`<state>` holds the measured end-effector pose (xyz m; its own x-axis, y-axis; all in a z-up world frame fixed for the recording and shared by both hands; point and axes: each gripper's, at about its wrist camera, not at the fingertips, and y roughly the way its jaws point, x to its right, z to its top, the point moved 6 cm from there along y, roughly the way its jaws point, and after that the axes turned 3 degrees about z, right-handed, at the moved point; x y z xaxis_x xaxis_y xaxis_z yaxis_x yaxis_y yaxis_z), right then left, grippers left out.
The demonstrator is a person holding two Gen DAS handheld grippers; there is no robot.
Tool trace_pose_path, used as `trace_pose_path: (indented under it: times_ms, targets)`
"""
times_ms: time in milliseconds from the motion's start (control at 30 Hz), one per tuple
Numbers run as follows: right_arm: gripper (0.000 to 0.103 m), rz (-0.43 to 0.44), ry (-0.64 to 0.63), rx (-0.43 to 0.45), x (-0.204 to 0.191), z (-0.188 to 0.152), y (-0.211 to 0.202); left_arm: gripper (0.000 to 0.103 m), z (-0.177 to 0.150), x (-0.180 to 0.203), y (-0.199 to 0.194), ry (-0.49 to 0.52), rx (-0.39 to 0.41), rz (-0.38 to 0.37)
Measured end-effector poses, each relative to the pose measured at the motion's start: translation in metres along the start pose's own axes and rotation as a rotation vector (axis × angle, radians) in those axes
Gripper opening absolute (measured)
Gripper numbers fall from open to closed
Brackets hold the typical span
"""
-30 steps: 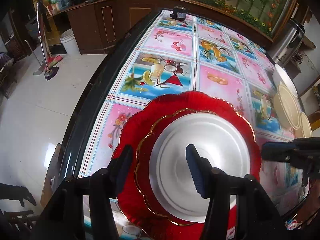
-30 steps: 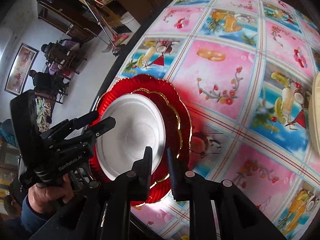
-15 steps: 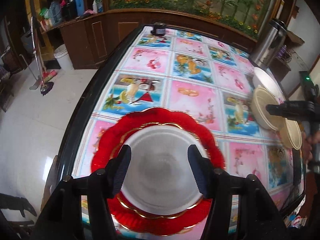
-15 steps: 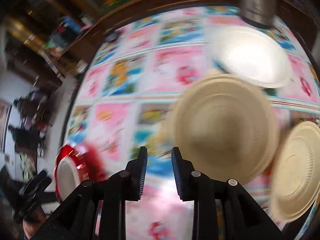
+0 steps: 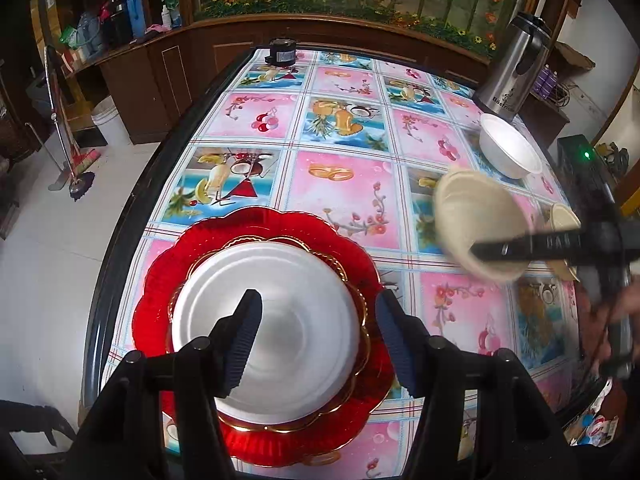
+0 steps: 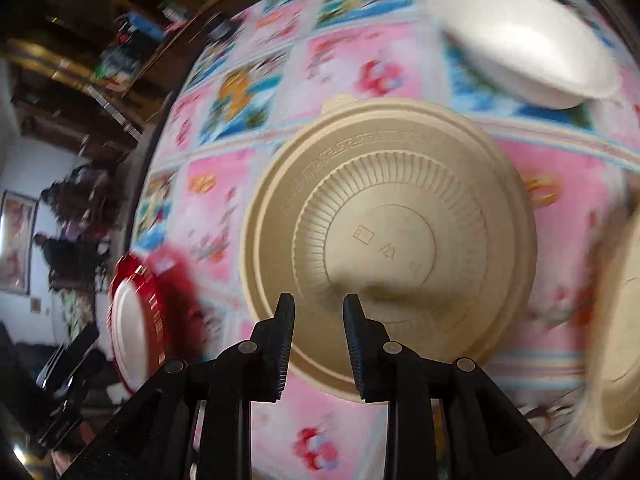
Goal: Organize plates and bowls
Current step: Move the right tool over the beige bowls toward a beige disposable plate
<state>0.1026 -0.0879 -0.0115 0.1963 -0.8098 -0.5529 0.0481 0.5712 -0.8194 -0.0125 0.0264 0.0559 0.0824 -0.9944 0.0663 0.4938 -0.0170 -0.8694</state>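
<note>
A white plate (image 5: 304, 344) lies on a small gold-rimmed red plate (image 5: 360, 308), which lies on a large red scalloped plate (image 5: 160, 288) near the table's front left. My left gripper (image 5: 318, 304) hangs open above the white plate with nothing between its fingers. Further right, a tan ribbed bowl (image 5: 476, 216) sits on the cloth. My right gripper (image 5: 480, 249) reaches over its near side. In the right wrist view the right gripper (image 6: 319, 304) shows a narrow gap that holds nothing, just above the tan bowl's (image 6: 400, 208) near rim. The red stack (image 6: 160, 292) is blurred at the left.
A white bowl (image 5: 510, 148) and a steel thermos (image 5: 516, 68) stand at the far right. A tan plate (image 5: 564, 220) lies by the right edge. A small black device (image 5: 282, 52) sits at the far edge. The table's dark left edge (image 5: 132, 216) drops to a white floor.
My right gripper swung from the red plate stack to the right, over the tan bowl, and its jaws widened a little. My left gripper drew back and up from the white plate.
</note>
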Motion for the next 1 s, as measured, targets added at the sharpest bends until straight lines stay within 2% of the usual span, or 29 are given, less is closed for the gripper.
trace_pose_path:
  times_ms: [67,133,233,367,467,633,700,867,1000]
  targets:
    - [0.028,0.079,-0.032,-0.052,-0.021,-0.012,0.007,0.058,0.000,0.000,0.000,0.001,-0.001,0.000]
    - [0.028,0.117,-0.050,-0.045,-0.029,-0.011,0.002,0.059,0.000,0.001,-0.001,-0.002,0.001,0.004]
    - [0.028,0.048,-0.067,0.069,-0.015,0.018,-0.026,0.059,-0.003,0.002,-0.002,-0.013,0.000,0.012]
    - [0.027,-0.158,0.004,0.286,0.047,0.073,-0.079,0.059,-0.009,0.001,-0.003,-0.024,-0.009,0.023]
    - [0.027,-0.243,0.054,0.361,0.080,0.098,-0.098,0.059,-0.010,0.001,-0.003,-0.030,-0.012,0.028]
    - [0.027,-0.288,0.112,0.329,0.118,0.118,-0.093,0.059,-0.012,0.000,-0.003,-0.044,-0.018,0.042]
    - [0.027,-0.265,0.125,0.294,0.125,0.118,-0.084,0.059,-0.012,0.000,-0.002,-0.044,-0.021,0.043]
    - [0.027,-0.231,0.123,0.221,0.123,0.101,-0.073,0.059,-0.010,0.004,0.003,-0.043,-0.032,0.040]
    - [0.030,-0.206,0.097,0.157,0.108,0.075,-0.073,0.059,-0.004,0.014,0.004,-0.022,-0.025,0.022]
